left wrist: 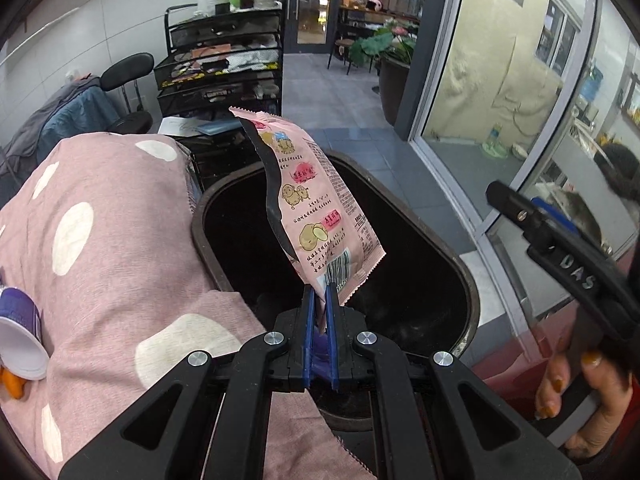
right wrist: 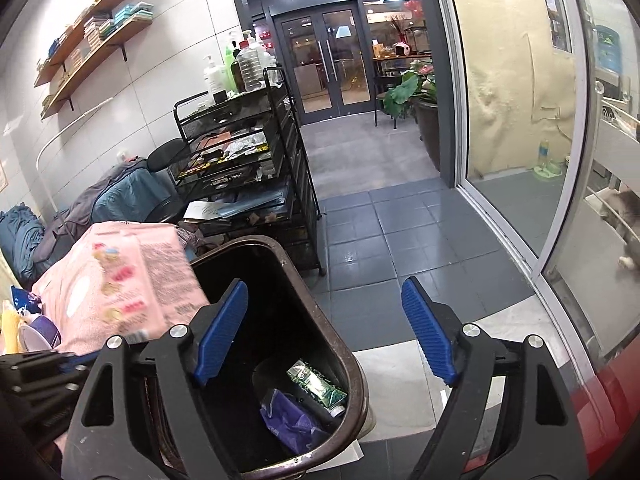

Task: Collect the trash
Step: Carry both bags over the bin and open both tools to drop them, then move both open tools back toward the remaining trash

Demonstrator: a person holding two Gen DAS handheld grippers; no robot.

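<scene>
The pink foil snack wrapper point(left wrist: 316, 204), printed with cartoon potatoes, red labels, rows of small text and a barcode near its lower end, has a black inner edge running down its left side and a serrated seal at the bottom. It stands up tilted from the left gripper point(left wrist: 321, 300), whose two blue pads are clenched on its lower corner, and it hangs over the open mouth of the dark brown oval plastic trash bin point(left wrist: 466, 276).

The left wrist view shows the bin's inside only as blackness. It does show the pink cloth with white polka dots point(left wrist: 112, 248) lying against the bin's left rim, a purple and white paper cup point(left wrist: 20, 336) tipped on its side at the cloth's edge, and the right gripper's black body held in a hand with orange painted nails point(left wrist: 576, 384).

The right wrist view looks down into the bin point(right wrist: 356, 396) and reveals a green printed tube point(right wrist: 316, 384) and a crumpled purple wrapper point(right wrist: 288, 424) at the bottom. The right gripper point(right wrist: 328, 328) is released, its ribbed blue pads spread wide apart with nothing between them, above the bin's right rim. The pink wrapper point(right wrist: 148, 280) appears here blurred at the left
</scene>
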